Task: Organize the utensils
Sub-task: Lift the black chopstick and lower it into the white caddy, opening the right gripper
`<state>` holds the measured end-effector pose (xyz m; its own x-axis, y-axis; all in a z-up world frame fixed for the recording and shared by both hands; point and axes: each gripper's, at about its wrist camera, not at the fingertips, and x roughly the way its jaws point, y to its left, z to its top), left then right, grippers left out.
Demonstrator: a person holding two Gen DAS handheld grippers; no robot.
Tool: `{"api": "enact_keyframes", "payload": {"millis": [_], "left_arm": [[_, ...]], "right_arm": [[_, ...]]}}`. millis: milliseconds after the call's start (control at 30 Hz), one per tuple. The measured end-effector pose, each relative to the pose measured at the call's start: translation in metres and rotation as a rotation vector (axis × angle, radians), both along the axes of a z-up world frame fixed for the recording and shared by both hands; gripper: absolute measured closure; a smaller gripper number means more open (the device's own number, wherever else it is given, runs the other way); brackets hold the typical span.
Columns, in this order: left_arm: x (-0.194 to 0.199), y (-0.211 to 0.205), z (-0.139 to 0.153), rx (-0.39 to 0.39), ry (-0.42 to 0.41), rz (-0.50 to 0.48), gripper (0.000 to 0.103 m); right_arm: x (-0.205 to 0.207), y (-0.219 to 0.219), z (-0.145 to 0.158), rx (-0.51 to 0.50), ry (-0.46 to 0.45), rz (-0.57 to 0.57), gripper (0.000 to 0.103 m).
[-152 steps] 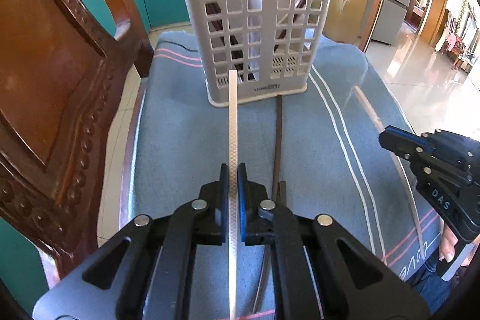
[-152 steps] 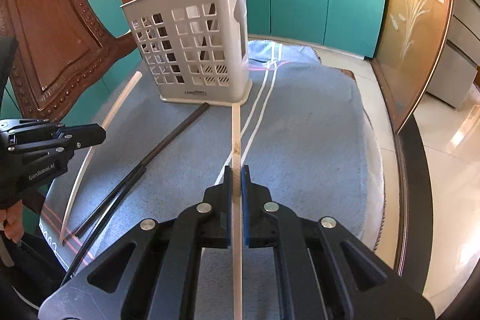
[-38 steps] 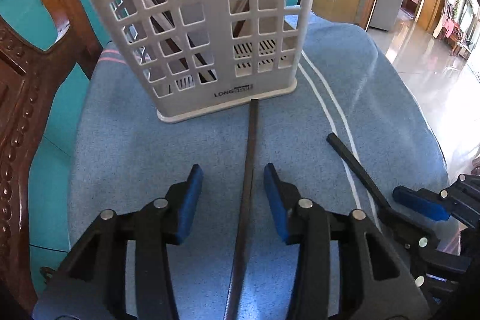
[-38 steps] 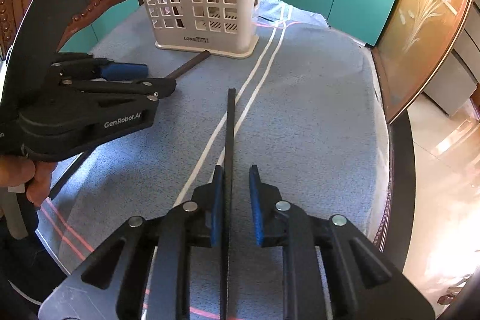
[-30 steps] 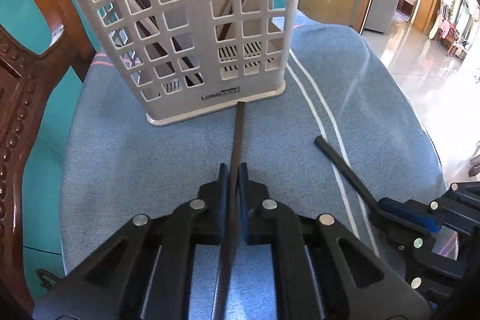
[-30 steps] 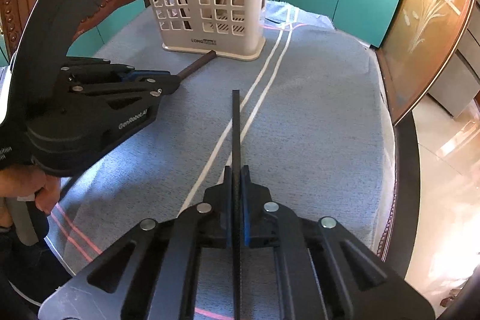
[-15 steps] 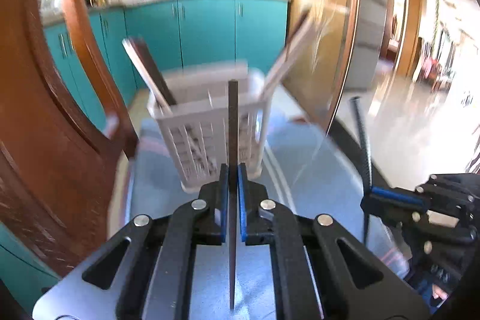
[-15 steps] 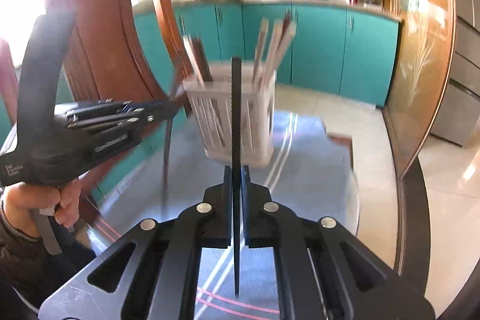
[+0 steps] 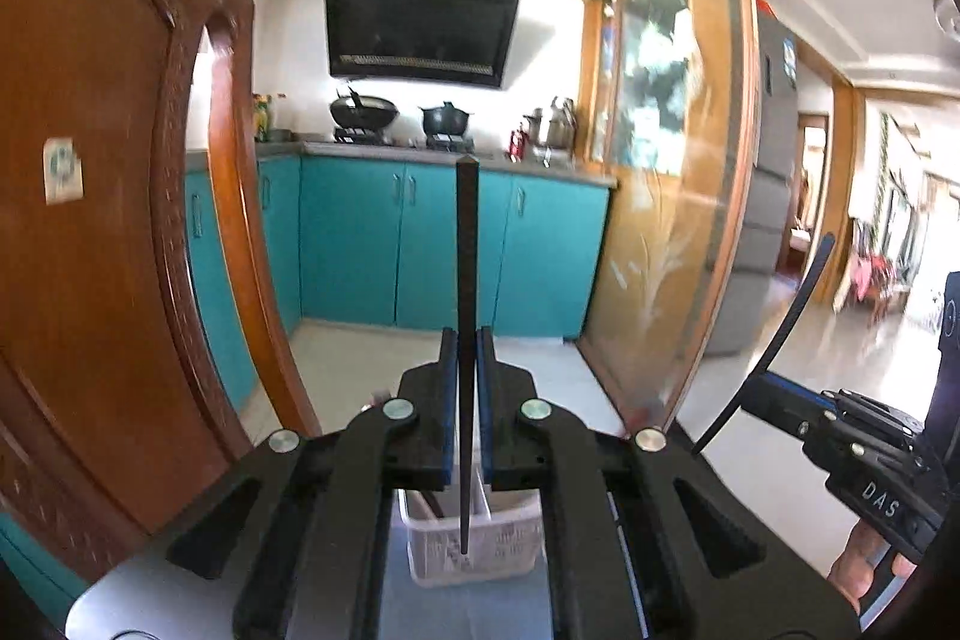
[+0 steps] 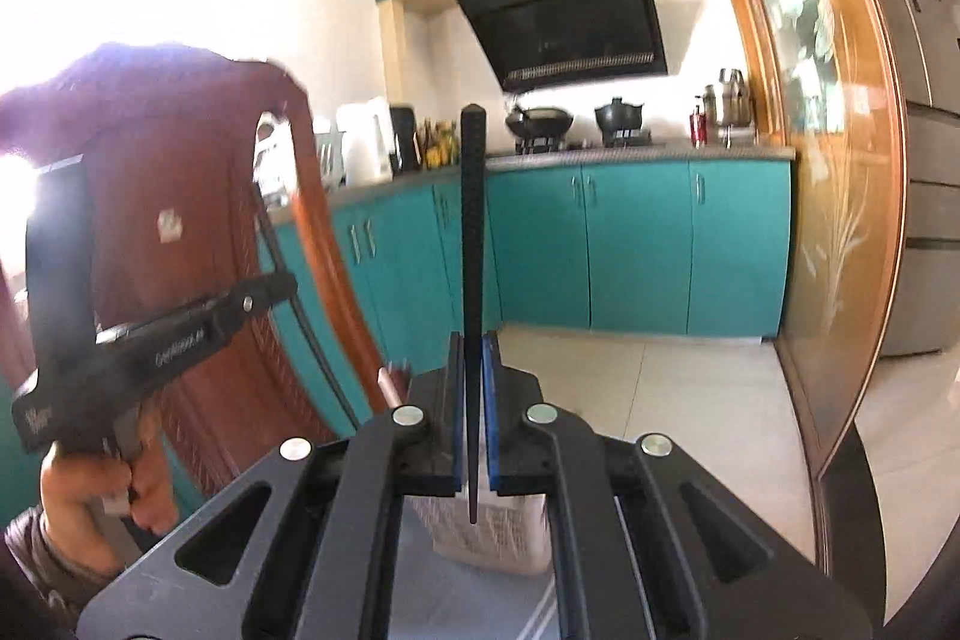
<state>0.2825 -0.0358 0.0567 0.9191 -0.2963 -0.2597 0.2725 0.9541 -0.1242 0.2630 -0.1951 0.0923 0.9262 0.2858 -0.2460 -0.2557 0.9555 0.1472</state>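
Observation:
My left gripper (image 9: 467,340) is shut on a dark chopstick (image 9: 465,250) held upright, its thin tip pointing down at the white slotted utensil basket (image 9: 474,544) seen below the fingers. My right gripper (image 10: 474,343) is shut on a black textured chopstick (image 10: 471,220), also upright, above the same basket (image 10: 492,538). The right gripper with its chopstick shows at the right of the left wrist view (image 9: 762,388). The left gripper shows at the left of the right wrist view (image 10: 282,289).
A carved wooden chair back (image 9: 108,220) rises at the left. The blue cloth on the table (image 10: 456,598) lies under the basket. Teal kitchen cabinets (image 9: 408,244) and a glass partition (image 9: 672,196) stand behind.
Both grippers have risen and tilted up, bringing their chopsticks from near the cloth to upright above the basket. The basket has dropped to the bottom of both views.

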Motion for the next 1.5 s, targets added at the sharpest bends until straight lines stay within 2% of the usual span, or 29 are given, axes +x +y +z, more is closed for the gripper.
{"api": "enact_keyframes", "payload": {"millis": [133,267,400,600,900,1133,1333,1500], "left_arm": [[0.018,0.007,0.011,-0.027,-0.022,0.016,0.096],[0.021,0.006,0.012,0.016,-0.063,0.057,0.096],[0.03,0.009,0.005,0.002,-0.057,0.057,0.096],[0.054,0.013,-0.014,-0.04,-0.016,0.063,0.096],[0.069,0.013,-0.041,-0.022,0.061,0.073,0.096],[0.069,0.004,-0.06,0.014,0.104,0.066,0.096],[0.073,0.005,-0.074,0.019,0.147,0.067,0.096],[0.071,0.006,-0.082,0.031,0.168,0.074,0.096]], "right_arm": [[0.012,0.011,0.006,-0.023,-0.056,-0.017,0.097],[0.023,0.012,-0.008,0.006,-0.081,-0.004,0.097],[0.032,0.008,-0.026,0.012,-0.095,-0.042,0.097],[0.045,0.005,-0.047,0.031,-0.086,-0.048,0.097],[0.062,0.031,-0.074,-0.086,-0.025,-0.049,0.097],[0.073,0.044,-0.096,-0.134,0.023,-0.058,0.097],[0.072,0.043,-0.096,-0.137,0.02,-0.074,0.097],[0.064,0.038,-0.093,-0.125,0.004,-0.085,0.087]]}}
